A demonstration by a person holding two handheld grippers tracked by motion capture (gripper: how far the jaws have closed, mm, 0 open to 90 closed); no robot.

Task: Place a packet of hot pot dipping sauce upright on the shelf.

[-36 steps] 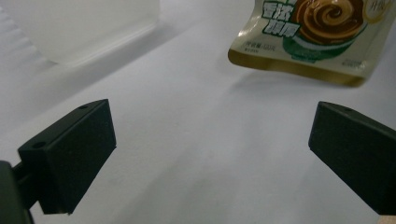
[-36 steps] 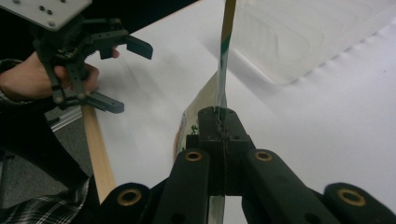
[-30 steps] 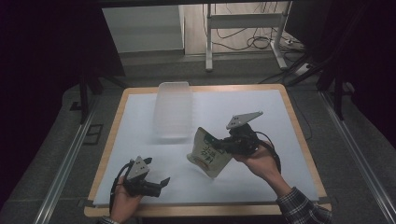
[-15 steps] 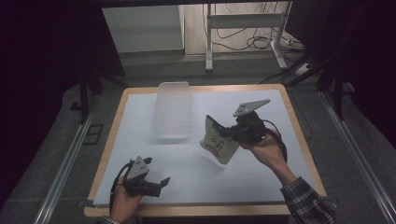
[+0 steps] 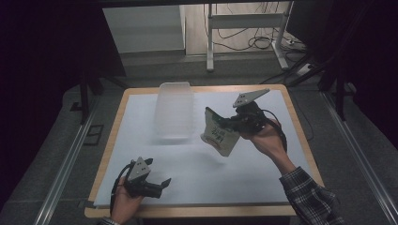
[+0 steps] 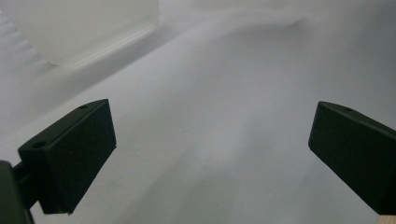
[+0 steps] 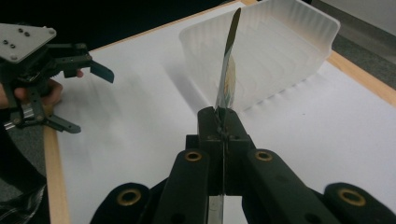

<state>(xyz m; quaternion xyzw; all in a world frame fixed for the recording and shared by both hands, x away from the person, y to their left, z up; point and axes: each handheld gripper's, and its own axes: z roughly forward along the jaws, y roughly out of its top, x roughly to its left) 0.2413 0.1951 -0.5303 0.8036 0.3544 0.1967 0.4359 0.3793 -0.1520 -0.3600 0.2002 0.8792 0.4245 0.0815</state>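
Above the table point(image 5: 291, 154), right tool point(image 5: 224, 123) clamped on pouch point(image 5: 217, 133) (near tub point(image 5: 174, 110)), left tool point(image 5: 162, 183) wide.

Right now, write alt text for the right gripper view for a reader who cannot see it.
The right gripper, its black jaws shut, pinches a thin flat packet seen edge-on, standing upright. Behind it a translucent ribbed plastic bin sits on the white table surface; at upper left a hand holds the left gripper, jaws open.

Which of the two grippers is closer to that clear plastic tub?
Right. The right gripper, clamping a pouch, hangs just beside the tub; the left gripper sits open near the table's front edge.
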